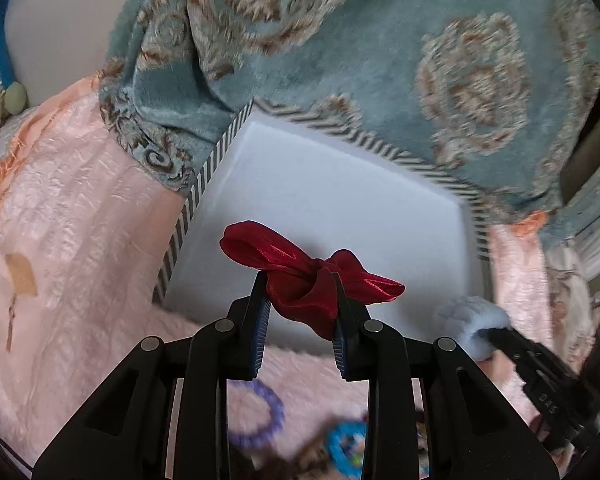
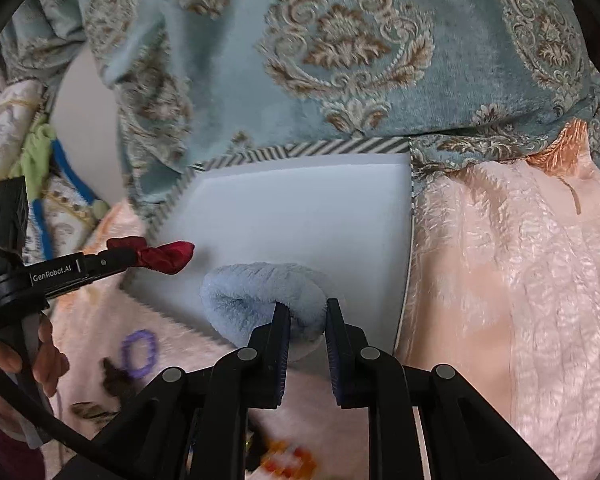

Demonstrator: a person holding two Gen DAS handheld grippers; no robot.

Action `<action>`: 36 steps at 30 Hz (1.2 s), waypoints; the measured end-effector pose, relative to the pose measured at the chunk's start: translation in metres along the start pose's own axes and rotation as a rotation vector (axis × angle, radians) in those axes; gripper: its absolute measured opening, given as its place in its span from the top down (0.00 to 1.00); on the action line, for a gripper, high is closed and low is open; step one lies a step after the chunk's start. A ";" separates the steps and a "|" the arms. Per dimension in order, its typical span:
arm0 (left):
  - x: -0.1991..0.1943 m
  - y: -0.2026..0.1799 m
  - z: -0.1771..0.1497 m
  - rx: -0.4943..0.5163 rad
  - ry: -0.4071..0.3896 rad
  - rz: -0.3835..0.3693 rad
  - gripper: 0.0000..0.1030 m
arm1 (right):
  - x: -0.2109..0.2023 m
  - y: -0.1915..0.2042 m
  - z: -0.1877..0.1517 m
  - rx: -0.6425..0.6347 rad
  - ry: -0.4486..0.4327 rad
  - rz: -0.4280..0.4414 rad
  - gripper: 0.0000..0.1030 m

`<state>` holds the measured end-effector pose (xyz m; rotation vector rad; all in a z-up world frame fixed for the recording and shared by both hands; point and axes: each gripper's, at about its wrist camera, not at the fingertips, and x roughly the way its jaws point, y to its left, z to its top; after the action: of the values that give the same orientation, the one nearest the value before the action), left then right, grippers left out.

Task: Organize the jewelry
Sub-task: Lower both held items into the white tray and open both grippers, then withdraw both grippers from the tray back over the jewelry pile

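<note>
My left gripper (image 1: pixel 300 280) is shut on a red satin scrunchie (image 1: pixel 311 276), held over the near edge of a white box with a striped rim (image 1: pixel 204 176). In the right wrist view that same scrunchie (image 2: pixel 164 256) hangs at the box's left edge. My right gripper (image 2: pixel 307 308) is shut on a fluffy light-blue scrunchie (image 2: pixel 256 300), also above the box's white floor (image 2: pixel 300 216). The blue scrunchie (image 1: pixel 471 320) shows at the lower right of the left wrist view, at the tip of the right gripper.
The box sits on pink bedding (image 1: pixel 72 216) against a teal patterned blanket (image 1: pixel 379 40). A purple spiral hair tie (image 2: pixel 140 354), a blue ring-shaped piece (image 1: pixel 345 448) and dark hair clips (image 2: pixel 114 376) lie on the fuzzy pink cloth in front. A hand (image 2: pixel 40 356) holds the left gripper's handle.
</note>
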<state>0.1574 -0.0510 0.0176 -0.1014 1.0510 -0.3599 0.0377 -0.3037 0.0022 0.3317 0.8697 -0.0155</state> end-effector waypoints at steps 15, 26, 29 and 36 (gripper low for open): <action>0.008 0.009 -0.049 0.052 0.094 0.052 0.50 | 0.009 -0.018 -0.016 -0.028 0.120 -0.035 0.59; -0.061 0.008 -0.063 -0.038 -0.070 0.065 0.35 | -0.058 0.020 -0.026 -0.011 -0.011 -0.010 0.39; -0.085 -0.002 -0.077 -0.021 -0.134 0.102 0.35 | -0.080 0.034 -0.035 -0.021 -0.040 -0.007 0.38; -0.124 -0.024 -0.116 0.069 -0.224 0.207 0.35 | -0.118 0.062 -0.054 -0.073 -0.095 -0.034 0.30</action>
<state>-0.0039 -0.0214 0.0690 0.0288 0.8179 -0.1919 -0.0696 -0.2429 0.0761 0.2457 0.7800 -0.0308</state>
